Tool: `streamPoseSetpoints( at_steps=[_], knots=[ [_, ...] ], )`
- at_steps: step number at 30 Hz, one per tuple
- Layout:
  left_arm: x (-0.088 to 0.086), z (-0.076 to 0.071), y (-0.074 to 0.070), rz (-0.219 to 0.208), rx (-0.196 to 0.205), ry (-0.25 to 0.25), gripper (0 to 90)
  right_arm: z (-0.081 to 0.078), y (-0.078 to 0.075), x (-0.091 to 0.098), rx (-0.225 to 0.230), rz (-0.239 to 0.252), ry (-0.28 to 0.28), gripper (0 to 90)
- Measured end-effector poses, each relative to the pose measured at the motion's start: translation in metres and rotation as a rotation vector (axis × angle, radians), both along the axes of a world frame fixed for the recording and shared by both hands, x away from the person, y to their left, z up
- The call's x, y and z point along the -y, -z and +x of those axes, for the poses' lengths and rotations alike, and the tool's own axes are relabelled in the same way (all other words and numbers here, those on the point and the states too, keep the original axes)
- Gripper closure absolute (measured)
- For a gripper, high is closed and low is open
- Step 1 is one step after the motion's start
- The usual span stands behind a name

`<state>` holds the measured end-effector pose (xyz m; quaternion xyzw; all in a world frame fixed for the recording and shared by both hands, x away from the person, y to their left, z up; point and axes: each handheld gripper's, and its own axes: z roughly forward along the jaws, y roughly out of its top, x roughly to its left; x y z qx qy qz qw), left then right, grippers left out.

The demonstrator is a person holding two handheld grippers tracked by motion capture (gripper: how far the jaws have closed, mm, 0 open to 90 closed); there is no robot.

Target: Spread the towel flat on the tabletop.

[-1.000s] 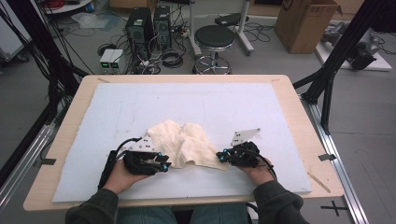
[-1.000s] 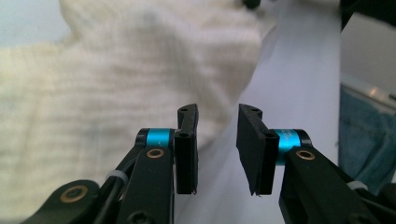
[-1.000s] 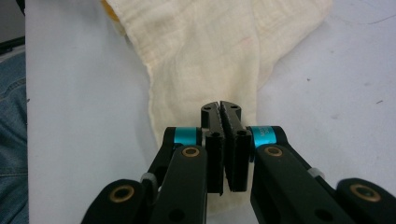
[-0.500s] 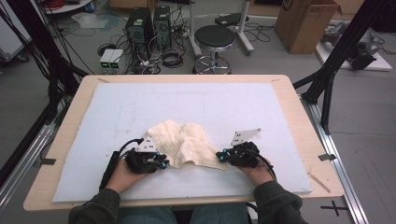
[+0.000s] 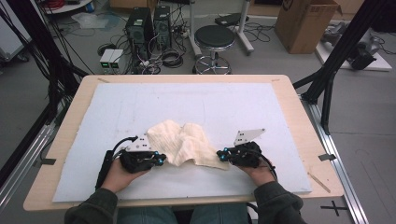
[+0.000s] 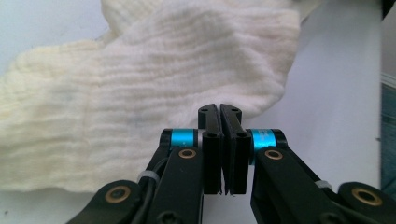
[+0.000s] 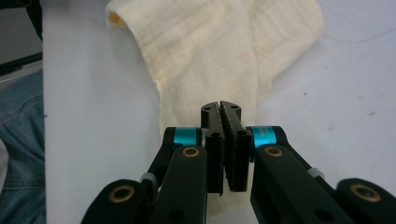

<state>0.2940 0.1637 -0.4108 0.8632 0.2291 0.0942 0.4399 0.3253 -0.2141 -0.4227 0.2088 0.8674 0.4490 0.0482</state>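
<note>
Nearest the person, the left gripper has just been closing and its fingers now pinch the near-left edge of the cloth, while the right gripper has its fingers clamped together on the near-right edge. Both bites look shallow, right at the hem, so a brisk lift or outward pull could, I judge, slide the thin fabric free or leave it bunched. The cloth is cream, soft, crinkled gauze, lying crumpled in a rumpled heap on the smooth pale mat covering the wooden desk, toward the near middle.
</note>
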Motion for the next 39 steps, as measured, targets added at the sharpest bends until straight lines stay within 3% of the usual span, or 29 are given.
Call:
streamPoseSetpoints(
  at_steps=[7,12,15,18,22,27,32,39],
  knots=[
    [-0.016,-0.015,-0.028,0.012,0.028,0.048,86.9,-0.014,-0.01,-0.008,0.038,0.017,-0.052,88.3],
    [-0.032,-0.023,-0.043,0.02,0.021,0.093,86.9,-0.026,-0.017,-0.019,0.056,0.033,-0.099,88.2],
    [-0.04,-0.02,-0.038,0.037,-0.004,0.084,86.7,-0.029,-0.017,-0.025,0.052,0.032,-0.124,88.2],
    [-0.041,-0.01,-0.025,0.021,-0.045,0.054,86.3,-0.028,-0.013,-0.03,0.047,0.007,-0.14,88.3],
    [-0.031,0.008,-0.007,0.01,-0.094,0.035,86.1,-0.025,-0.009,-0.032,0.031,-0.012,-0.138,88.2],
    [-0.016,0.03,0.007,0.037,-0.12,-0.021,81.3,-0.02,-0.004,-0.032,0.018,-0.033,-0.123,88.2],
    [-0.016,0.037,0.009,0.044,-0.14,-0.072,73.1,-0.016,0.0,-0.029,0.007,-0.049,-0.109,88.2],
    [-0.026,0.026,-0.004,-0.022,-0.105,-0.066,71.3,-0.016,-0.001,-0.027,0.007,-0.039,-0.104,88.1]
  ],
)
